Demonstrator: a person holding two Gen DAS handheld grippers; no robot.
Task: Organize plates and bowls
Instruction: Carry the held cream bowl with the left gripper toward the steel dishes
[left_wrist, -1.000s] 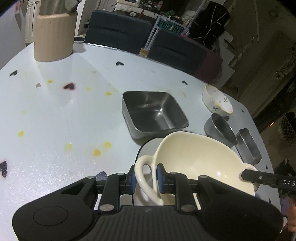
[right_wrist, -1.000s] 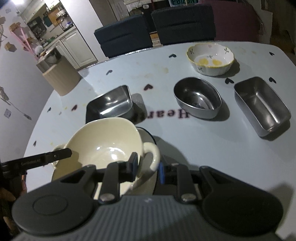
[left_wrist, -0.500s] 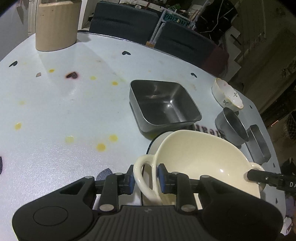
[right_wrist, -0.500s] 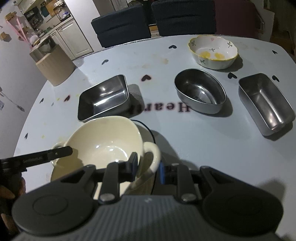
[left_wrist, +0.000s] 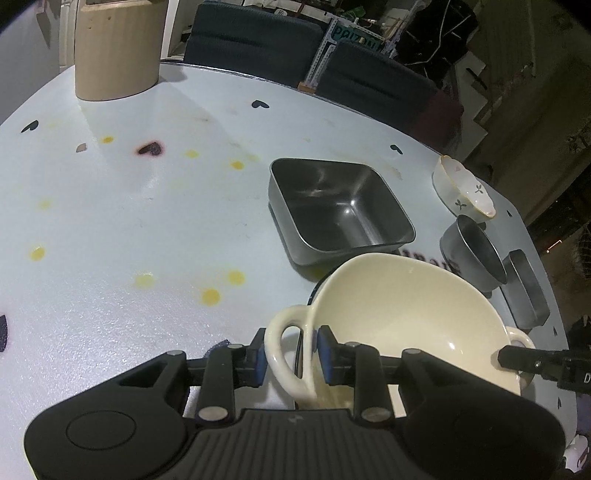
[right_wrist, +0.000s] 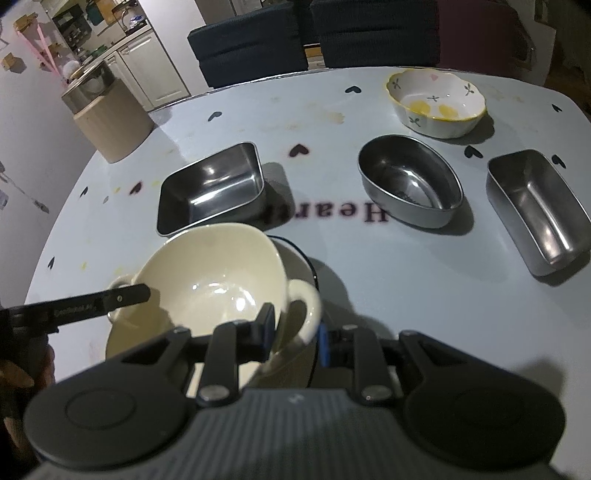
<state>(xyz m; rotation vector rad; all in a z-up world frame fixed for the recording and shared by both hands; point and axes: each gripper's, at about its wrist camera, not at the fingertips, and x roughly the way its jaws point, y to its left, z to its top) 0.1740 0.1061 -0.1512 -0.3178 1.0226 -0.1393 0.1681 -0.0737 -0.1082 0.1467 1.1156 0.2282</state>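
Observation:
A cream two-handled bowl (left_wrist: 406, 314) (right_wrist: 214, 280) sits tilted over a white plate with a dark rim (right_wrist: 304, 264) near the table's front edge. My left gripper (left_wrist: 291, 356) is shut on the bowl's left loop handle, one blue pad on each side of it. My right gripper (right_wrist: 295, 334) is shut on the opposite handle, one pad inside the bowl's rim and one outside the loop. Each view also shows the other gripper's black finger at the far handle. The plate is mostly hidden under the bowl.
Behind the bowl stands a square steel pan (left_wrist: 340, 210) (right_wrist: 210, 188). To the right are an oval steel bowl (right_wrist: 410, 181), a rectangular steel tin (right_wrist: 535, 206) and a flowered ceramic bowl (right_wrist: 436, 99). A beige canister (left_wrist: 114, 48) stands far left; dark chairs line the far edge.
Both grippers keep their hold on the handles and the bowl stays over the plate. The left pads stand slightly wider around the handle than before.

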